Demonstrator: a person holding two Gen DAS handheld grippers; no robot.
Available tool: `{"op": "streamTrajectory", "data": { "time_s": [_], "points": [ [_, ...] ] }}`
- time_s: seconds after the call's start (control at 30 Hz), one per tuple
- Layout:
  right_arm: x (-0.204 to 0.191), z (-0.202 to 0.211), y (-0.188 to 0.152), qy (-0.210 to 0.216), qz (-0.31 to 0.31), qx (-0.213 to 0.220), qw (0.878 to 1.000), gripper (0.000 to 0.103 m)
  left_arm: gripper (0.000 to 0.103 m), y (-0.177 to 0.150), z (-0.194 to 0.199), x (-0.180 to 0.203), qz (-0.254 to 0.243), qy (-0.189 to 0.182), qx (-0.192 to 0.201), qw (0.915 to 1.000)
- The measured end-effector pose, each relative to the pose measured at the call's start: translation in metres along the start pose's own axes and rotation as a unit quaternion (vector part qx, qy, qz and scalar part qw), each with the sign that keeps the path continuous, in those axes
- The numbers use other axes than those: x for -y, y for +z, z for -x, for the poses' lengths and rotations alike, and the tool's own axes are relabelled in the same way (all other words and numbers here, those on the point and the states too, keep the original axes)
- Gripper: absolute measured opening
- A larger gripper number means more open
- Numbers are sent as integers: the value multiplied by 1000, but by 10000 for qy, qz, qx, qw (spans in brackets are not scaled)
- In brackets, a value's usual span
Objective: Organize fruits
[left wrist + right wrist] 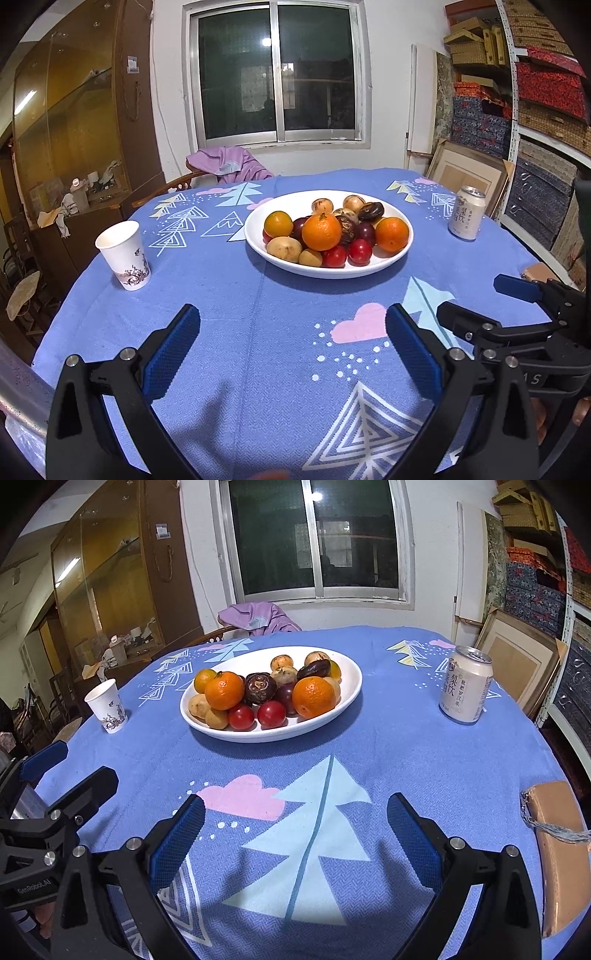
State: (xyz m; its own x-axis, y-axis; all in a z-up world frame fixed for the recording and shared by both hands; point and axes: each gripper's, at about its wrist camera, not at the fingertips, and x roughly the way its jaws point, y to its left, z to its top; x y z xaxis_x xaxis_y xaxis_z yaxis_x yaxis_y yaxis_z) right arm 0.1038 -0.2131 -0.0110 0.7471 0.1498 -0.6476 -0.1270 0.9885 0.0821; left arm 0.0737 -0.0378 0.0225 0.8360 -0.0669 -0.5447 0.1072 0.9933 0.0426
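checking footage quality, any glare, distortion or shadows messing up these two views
Left wrist view: strong fisheye bending, black corners, a lamp reflection in the window, and a soft shadow under the white bowl. Right wrist view: the same curvature, the same window glare, and hand-held gripper shadows on the tablecloth; the fruit stays sharp in both.

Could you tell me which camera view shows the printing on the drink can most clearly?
The right wrist view: the drink can stands closer and larger there, its printed characters facing the camera. In the left wrist view the same can sits smaller near the right edge, its print harder to read.
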Motion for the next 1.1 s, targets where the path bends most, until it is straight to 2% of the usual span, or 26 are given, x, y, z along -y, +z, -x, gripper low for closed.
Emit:
{"op": "streamTrajectory", "data": {
  "time_s": [1.1],
  "points": [
    [-1,0,0,-10,35,7,10000,100,99,1,-8,-4,56,30,-133,9999]
  ]
}}
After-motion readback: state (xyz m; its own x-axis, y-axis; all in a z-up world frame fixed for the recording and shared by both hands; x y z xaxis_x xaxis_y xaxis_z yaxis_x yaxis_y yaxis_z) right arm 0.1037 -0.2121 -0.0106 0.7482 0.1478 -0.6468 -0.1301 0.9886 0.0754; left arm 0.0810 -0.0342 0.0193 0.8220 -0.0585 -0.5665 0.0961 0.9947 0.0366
